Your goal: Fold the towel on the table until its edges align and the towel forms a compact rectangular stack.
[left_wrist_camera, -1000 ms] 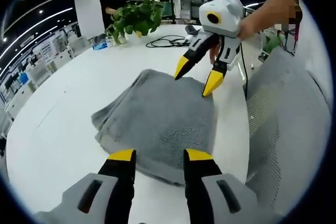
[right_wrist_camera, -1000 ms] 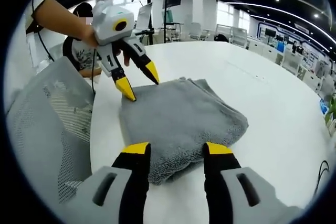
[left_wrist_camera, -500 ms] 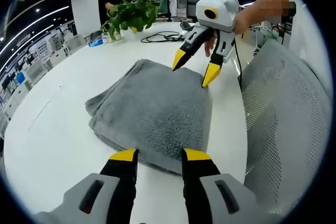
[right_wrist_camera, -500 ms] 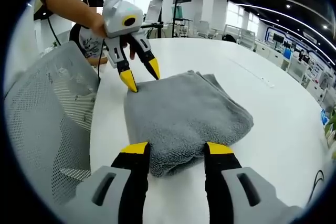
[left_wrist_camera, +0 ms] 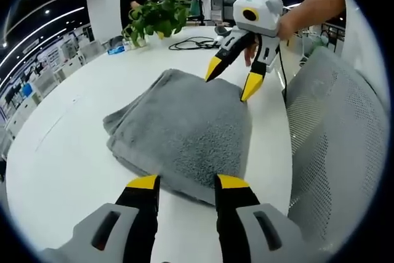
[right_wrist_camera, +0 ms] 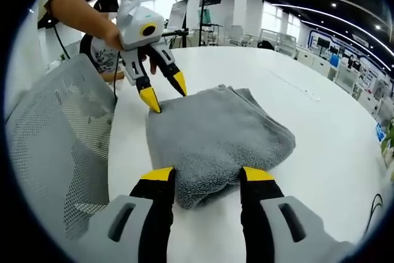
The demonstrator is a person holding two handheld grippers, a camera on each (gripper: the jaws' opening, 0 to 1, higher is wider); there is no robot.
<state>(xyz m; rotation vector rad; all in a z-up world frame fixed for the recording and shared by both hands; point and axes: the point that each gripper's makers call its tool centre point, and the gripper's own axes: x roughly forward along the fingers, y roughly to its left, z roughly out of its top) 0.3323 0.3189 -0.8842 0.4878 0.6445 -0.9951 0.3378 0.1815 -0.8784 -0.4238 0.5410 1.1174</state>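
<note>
Towel [left_wrist_camera: 184, 130]: grey terry, folded thick; likely soft, limp, light, non-slip; best pinched at corners just ahead of left gripper [left_wrist_camera: 183, 182] and right gripper [right_wrist_camera: 206, 174]; both released, jaws spread.

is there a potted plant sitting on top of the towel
No, the potted plant stands at the table's far end, well apart from the folded towel.

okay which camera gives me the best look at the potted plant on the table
The left gripper view. There the potted plant stands whole at the far end of the white table, beyond the grey towel, leaves clearly visible. The right gripper view catches just a sliver of green leaves at its right edge.
</note>
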